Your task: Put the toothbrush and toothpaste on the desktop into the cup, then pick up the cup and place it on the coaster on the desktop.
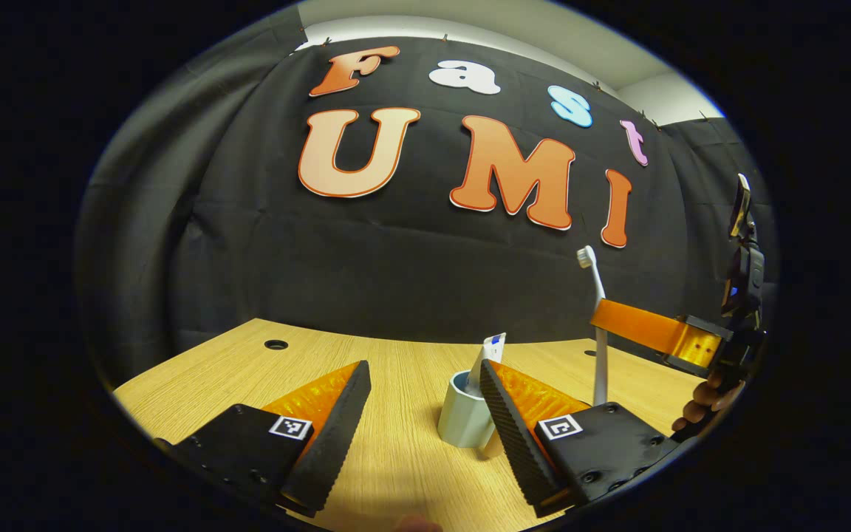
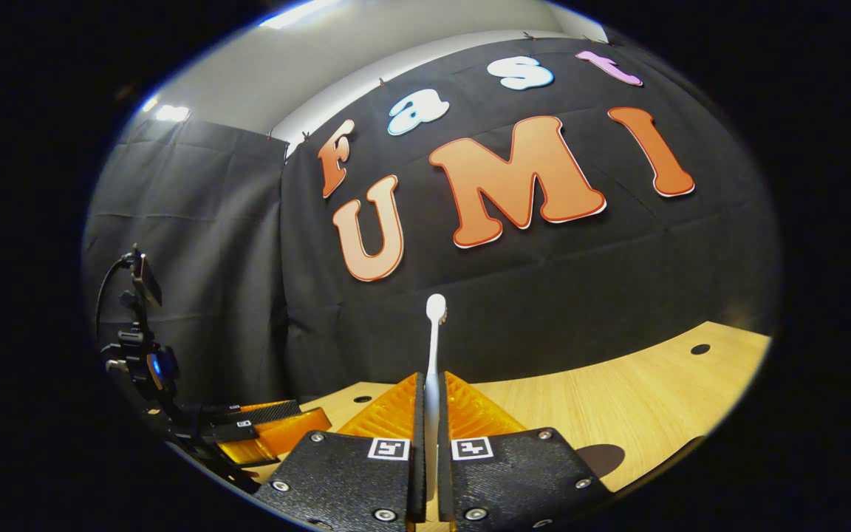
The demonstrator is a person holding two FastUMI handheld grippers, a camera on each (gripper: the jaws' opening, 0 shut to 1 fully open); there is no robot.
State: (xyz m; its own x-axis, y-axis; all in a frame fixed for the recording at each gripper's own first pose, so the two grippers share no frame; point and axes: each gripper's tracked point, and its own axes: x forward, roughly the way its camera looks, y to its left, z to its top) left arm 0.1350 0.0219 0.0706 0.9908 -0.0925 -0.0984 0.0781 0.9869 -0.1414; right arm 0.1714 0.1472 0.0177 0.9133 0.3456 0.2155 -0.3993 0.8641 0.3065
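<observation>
Left gripper view: the left gripper (image 1: 425, 391) hovers low over the light wooden desktop (image 1: 396, 458) with its fingers spread wide and nothing between them; just beyond its right-hand finger stands the pale grey-blue cylindrical cup (image 1: 464, 417), upright on the desktop, partly hidden by that finger; the white toothpaste tube with a blue-marked end (image 1: 486, 360) stands tilted inside the cup, its top rising above the rim; farther right, the right gripper (image 1: 621, 325) is seen from the side, held up above the desktop by a hand (image 1: 702, 403) at the edge of the view; it carries the white slim-handled toothbrush (image 1: 597, 325) upright, bristle head on top, its lower end hanging above the desktop and apart from the cup; a round dark cable hole (image 1: 275, 344) lies in the desktop at far left.

Right gripper view: the right gripper's own fingers stand narrow, pressed on both sides of the toothbrush handle; the toothbrush rises straight up from between them, head against the black cloth wall; the left gripper appears at lower left, seen from behind with its camera mount, low near the desktop; the cup and the toothpaste tube cannot be made out here; the coaster cannot be identified.
</observation>
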